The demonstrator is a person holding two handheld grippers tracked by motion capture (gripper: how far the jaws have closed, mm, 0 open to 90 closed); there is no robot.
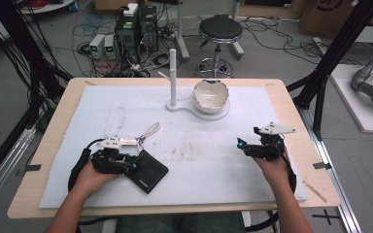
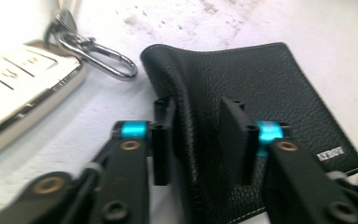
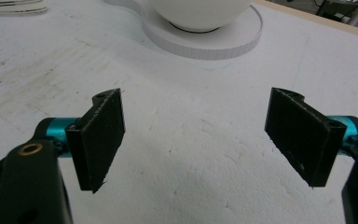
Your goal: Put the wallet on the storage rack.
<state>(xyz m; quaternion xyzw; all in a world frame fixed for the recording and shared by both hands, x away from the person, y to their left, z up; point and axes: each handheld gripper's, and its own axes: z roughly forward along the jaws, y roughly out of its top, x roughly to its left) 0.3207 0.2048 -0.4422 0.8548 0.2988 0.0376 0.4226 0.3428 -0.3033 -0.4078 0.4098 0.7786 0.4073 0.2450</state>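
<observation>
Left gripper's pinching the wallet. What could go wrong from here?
1. The left gripper pinches a raised fold of the black wallet, not a firm edge; the soft leather may slip out on lifting.
2. The key fob and its carabiner clip lie close beside the wallet; dragging it could knock them.
3. The right gripper is open over bare foam, too far to steady anything.

Even bright light, slight close-up blur.

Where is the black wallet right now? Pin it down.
In the high view the black wallet lies near the table's front left, just below the car key, with the left gripper pinching up a fold of it.
</observation>
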